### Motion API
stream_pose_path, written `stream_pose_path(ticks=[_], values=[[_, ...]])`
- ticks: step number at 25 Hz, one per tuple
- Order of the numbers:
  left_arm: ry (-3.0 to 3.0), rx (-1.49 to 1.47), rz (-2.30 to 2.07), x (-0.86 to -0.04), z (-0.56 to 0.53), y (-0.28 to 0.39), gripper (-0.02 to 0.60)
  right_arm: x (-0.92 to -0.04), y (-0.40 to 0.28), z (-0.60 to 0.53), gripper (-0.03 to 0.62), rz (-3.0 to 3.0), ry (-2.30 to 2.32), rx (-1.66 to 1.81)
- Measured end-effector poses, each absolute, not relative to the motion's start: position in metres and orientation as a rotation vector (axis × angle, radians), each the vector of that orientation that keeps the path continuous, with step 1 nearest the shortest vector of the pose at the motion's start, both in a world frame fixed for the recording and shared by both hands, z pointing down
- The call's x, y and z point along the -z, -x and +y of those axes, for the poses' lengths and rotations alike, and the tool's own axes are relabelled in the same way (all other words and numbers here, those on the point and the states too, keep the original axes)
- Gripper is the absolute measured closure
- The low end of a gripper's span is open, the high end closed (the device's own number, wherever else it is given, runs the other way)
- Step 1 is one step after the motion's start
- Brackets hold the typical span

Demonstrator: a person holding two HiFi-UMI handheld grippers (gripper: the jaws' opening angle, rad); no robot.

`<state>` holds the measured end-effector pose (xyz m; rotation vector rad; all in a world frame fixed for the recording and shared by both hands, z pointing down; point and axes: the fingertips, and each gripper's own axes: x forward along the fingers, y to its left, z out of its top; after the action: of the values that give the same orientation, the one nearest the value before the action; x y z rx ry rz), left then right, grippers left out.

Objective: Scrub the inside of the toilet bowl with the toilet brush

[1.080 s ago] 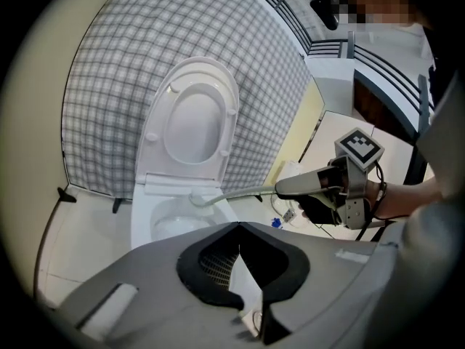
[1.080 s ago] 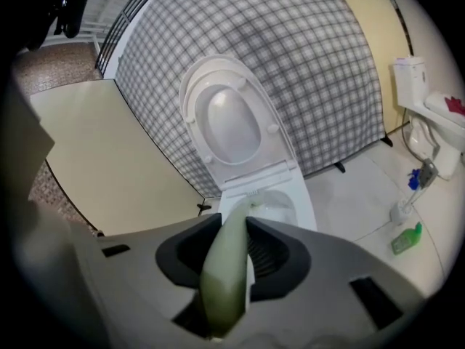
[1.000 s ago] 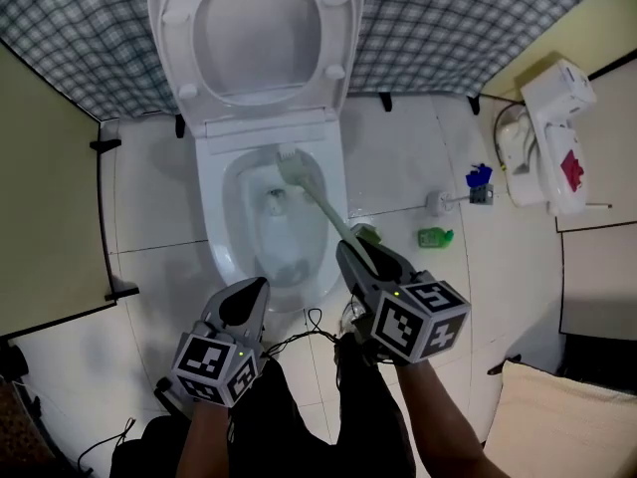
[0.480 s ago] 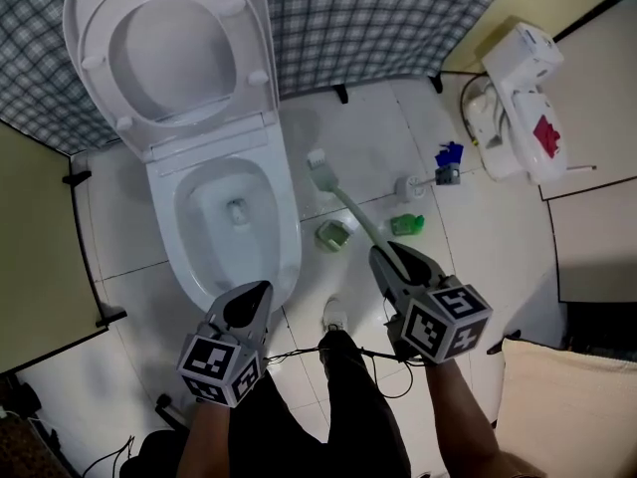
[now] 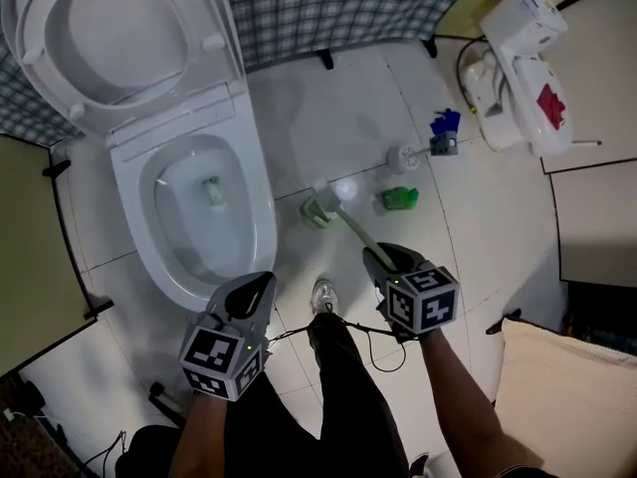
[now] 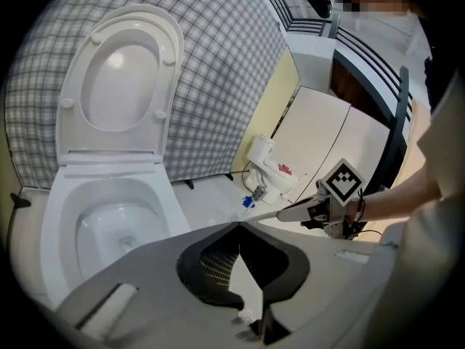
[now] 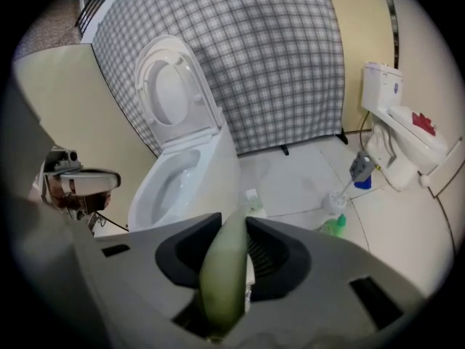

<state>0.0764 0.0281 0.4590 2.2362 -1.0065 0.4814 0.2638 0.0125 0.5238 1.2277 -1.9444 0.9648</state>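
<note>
Found right gripper (image 5: 383, 258) clamped partway closed on the pale green handle of the toilet brush (image 5: 350, 227), bristle head down at a green holder (image 5: 313, 213) on the floor tiles at frame centre, just right of the toilet bowl (image 5: 257, 217) and outside it. Saw left gripper (image 5: 255, 285) at lower left, jaws together on nothing, near the bowl's front rim.

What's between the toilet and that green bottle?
The brush, its head at a small green holder; otherwise bare tile from toilet to bottle, seen in the head view.
</note>
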Motion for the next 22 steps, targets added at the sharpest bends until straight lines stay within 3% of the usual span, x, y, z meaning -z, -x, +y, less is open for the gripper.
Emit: stream_pose_path(ticks=[22], values=[[-2.146,-0.486,-1.019,-0.493,0.034,-0.09,0.581,-0.686,-0.249,-0.046,0.467,-1.692,-0.78,-0.814]])
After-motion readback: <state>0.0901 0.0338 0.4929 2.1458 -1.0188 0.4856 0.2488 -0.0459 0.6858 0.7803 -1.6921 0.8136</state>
